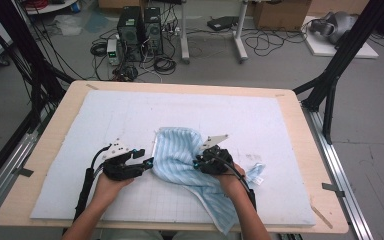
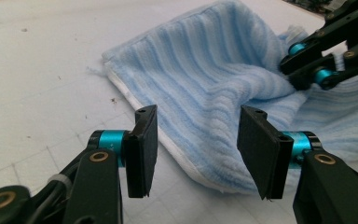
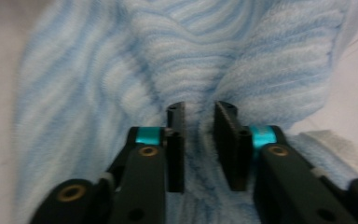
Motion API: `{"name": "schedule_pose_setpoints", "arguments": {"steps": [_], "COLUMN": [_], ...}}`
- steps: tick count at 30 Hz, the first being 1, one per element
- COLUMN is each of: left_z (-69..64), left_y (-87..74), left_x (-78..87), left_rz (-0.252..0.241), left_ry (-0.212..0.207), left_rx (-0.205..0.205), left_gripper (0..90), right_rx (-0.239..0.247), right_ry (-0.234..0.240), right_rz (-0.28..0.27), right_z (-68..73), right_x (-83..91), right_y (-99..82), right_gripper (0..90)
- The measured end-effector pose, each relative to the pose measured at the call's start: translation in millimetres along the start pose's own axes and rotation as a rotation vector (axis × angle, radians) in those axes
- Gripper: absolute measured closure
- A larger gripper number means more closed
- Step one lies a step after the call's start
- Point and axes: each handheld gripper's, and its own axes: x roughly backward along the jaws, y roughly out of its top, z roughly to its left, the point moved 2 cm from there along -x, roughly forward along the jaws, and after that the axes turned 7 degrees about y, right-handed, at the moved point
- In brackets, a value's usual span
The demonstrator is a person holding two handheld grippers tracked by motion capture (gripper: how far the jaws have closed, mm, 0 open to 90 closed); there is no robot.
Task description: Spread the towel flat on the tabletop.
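Observation:
A light-blue striped towel (image 1: 180, 155) lies rumpled in the middle of the pale mat (image 1: 130, 115). My right gripper (image 1: 196, 162) comes at it from the right and is shut on a raised fold; in the right gripper view the jaws (image 3: 199, 109) pinch that ridge of towel (image 3: 191, 56). My left gripper (image 1: 149, 162) is at the towel's left edge. Its jaws (image 2: 198, 114) stand open, with the white-hemmed edge of the towel (image 2: 205, 79) just beyond them and nothing gripped. The right gripper (image 2: 292, 70) appears beyond, holding the fold up.
The mat covers a wooden table (image 1: 300, 130). One end of the towel trails toward the front edge (image 1: 220, 215), and a small white label (image 1: 258, 180) shows at its right. Black frame posts (image 1: 330, 85) and computer towers (image 1: 140, 30) stand beyond the table.

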Motion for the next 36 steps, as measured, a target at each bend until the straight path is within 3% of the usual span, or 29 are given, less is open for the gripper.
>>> {"name": "schedule_pose_setpoints", "arguments": {"steps": [2,5,7,10,11,12,14,15,18,20,21,23,25,27,30,34,36], "left_z": [-0.2,-0.6,-3.3,-11.3,-13.4,-15.3,-19.8,-22.4,-23.0,-20.1,-18.1,-13.9,-9.9,-6.8,-6.3,-2.9,-2.1], "left_y": [-0.6,0.3,1.7,5.7,5.5,5.3,7.3,7.3,7.1,5.7,4.8,2.4,-1.2,-5.6,-7.5,-8.6,-8.4], "left_x": [-4.1,-12.7,-21.1,-33.5,-38.1,-42.8,-43.5,-43.3,-39.3,-33.4,-29.3,-20.0,-12.6,-4.7,1.7,4.4,4.6], "left_rz": [0.0,0.0,0.042,0.095,0.14,0.19,0.193,0.193,0.201,0.2,0.206,0.193,0.179,0.175,0.169,0.158,0.159], "left_ry": [0.005,0.023,0.021,0.038,0.048,0.049,0.036,0.057,0.065,0.065,0.065,0.069,0.066,0.055,0.049,0.036,0.032], "left_rx": [0.0,0.001,-0.019,-0.084,-0.107,-0.129,-0.175,-0.209,-0.235,-0.234,-0.236,-0.236,-0.22,-0.211,-0.218,-0.189,-0.187], "left_gripper": [48.4,48.4,48.3,48.0,49.5,54.5,69.0,83.3,85.8,86.1,86.0,86.0,86.0,86.0,86.0,85.9,85.9], "right_rx": [-0.01,-0.034,-0.033,-0.038,-0.05,-0.068,-0.103,-0.112,-0.132,-0.155,-0.173,-0.223,-0.265,-0.279,-0.284,-0.323,-0.323], "right_ry": [0.023,0.042,0.046,0.067,0.087,0.101,0.125,0.122,0.094,0.035,-0.004,-0.126,-0.234,-0.282,-0.275,-0.181,-0.162], "right_rz": [-0.013,-0.031,-0.023,-0.03,-0.036,-0.048,-0.079,-0.108,-0.208,-0.256,-0.28,-0.31,-0.306,-0.284,-0.233,-0.215,-0.162], "right_z": [-1.6,-4.6,-5.7,-4.9,-5.7,-7.0,-9.8,-11.3,-17.2,-23.4,-27.3,-35.9,-44.9,-52.9,-60.1,-64.9,-67.0], "right_x": [2.0,1.7,-2.0,-4.9,-5.0,-4.1,0.5,4.2,18.5,28.9,34.2,44.2,50.1,48.3,33.9,5.3,-10.7], "right_y": [1.2,1.6,1.5,3.0,3.0,2.7,2.4,3.0,5.0,5.0,4.5,2.8,1.4,4.6,16.9,35.2,42.3], "right_gripper": [64.0,63.1,61.7,54.6,52.0,50.5,50.1,50.3,51.0,51.0,51.0,51.5,53.7,54.1,53.6,53.3,53.2]}}
